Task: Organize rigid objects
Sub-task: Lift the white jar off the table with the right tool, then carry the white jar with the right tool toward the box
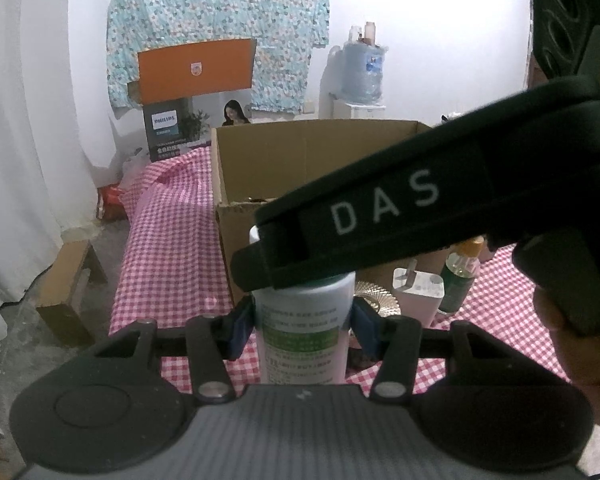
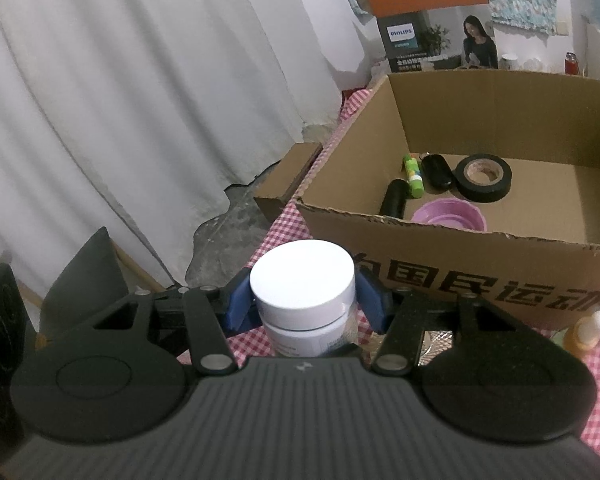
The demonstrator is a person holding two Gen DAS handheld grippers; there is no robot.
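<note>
Standing between both grippers' blue pads [image 2: 236, 304]: white bottle [image 2: 306, 292].

Right side of the cardboard box [image 2: 452, 276] is sitting open, floor bare there; tape roll [image 2: 484, 178], pink bowl [image 2: 450, 216] and pens are crowding the left.

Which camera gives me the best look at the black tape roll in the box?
The right wrist view. It looks down into the cardboard box, where the tape roll lies flat on the floor, fully visible. In the left wrist view the box wall and the right gripper hide the contents, so the tape does not show.
</note>
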